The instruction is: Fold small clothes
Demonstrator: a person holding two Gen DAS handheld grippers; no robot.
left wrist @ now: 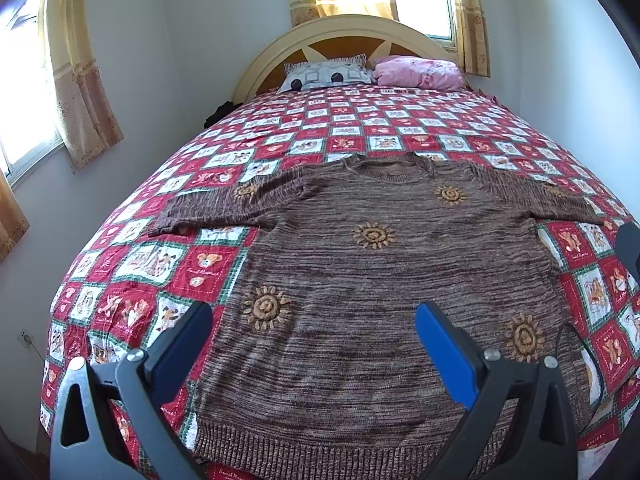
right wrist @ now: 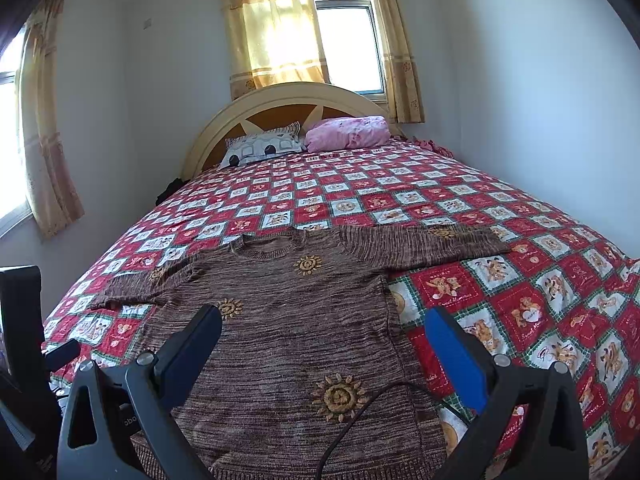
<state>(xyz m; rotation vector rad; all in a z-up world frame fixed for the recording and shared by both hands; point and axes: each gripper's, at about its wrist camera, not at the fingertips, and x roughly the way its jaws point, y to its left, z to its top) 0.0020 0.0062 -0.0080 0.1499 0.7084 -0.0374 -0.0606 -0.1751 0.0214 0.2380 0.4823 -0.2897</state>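
On the quilt (left wrist: 168,264), a brown sweater (left wrist: 360,280) lies flat; both tongs (left wrist: 316,320) (right wrist: 324,328) gape apart, empty.

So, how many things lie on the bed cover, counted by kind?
Sweater: 1, brown, spread flat
Pillows: 2, one patterned, one pink
Total: 3

Left gripper (left wrist: 314,326) agape, right gripper (right wrist: 323,330) too (both empty).
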